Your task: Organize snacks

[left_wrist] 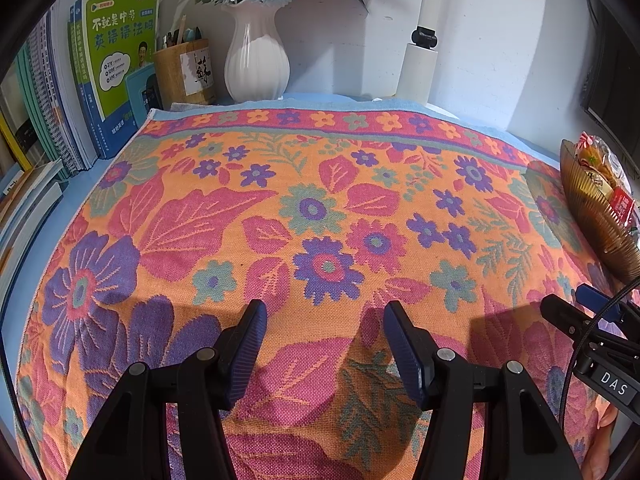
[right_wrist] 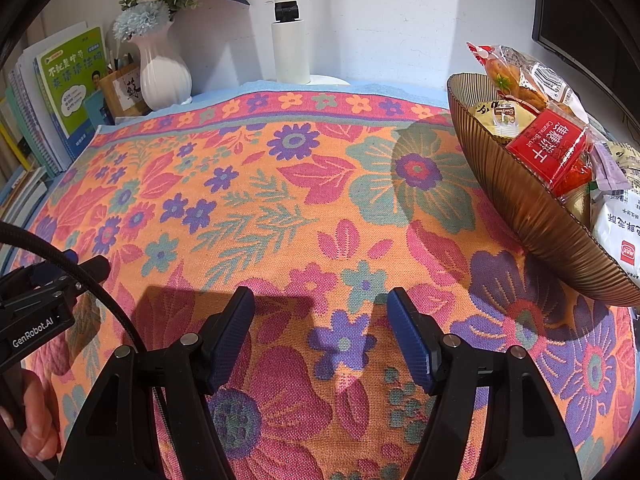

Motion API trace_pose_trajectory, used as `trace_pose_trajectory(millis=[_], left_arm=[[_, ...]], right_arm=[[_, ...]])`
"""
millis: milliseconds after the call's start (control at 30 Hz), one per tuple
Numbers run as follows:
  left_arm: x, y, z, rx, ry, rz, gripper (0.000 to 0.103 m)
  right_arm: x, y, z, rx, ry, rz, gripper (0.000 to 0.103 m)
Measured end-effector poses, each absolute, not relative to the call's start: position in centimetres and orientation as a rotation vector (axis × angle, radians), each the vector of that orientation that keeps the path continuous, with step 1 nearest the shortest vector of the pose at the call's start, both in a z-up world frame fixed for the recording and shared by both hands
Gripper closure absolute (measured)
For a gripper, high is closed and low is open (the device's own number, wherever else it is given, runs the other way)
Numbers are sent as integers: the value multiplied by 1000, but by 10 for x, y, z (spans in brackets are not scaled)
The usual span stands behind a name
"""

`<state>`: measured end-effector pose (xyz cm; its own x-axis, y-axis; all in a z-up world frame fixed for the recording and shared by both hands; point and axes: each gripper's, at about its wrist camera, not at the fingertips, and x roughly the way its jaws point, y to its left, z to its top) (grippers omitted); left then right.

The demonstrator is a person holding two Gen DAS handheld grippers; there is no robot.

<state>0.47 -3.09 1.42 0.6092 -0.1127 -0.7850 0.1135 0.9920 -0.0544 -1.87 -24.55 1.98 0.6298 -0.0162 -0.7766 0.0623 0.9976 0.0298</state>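
snacks (right_wrist: pixel 556 152) all piled in the brown bowl (right_wrist: pixel 520 200), cloth (right_wrist: pixel 280 200) on counter bare; looks near done. left tongs (left_wrist: pixel 324 344) and right tongs (right_wrist: pixel 320 340) both released, grasping nothing.

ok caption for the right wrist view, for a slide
Open right gripper hovers over floral cloth, beside a brown bowl piled with wrapped snacks.
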Motion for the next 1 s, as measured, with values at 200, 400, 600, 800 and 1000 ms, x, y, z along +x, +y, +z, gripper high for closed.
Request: trace_pose_trajectory(millis=[200,400,600,800,1000], left_arm=[[5,-31,14,-2,906,-130,44],[5,-29,14,-17,904,-126,44],[5,-27,15,-23,905,-126,44],[5,-28,15,-24,906,-127,44],[5,-30,15,-15,908,-130,41]], right_arm=[[-19,-245,20,56,889,-45,35],[-18,-246,20,53,890,-42,35],[-18,-246,20,53,890,-41,35],[-18,-245,20,54,890,-44,35],[-18,-245,20,53,889,-44,35]])
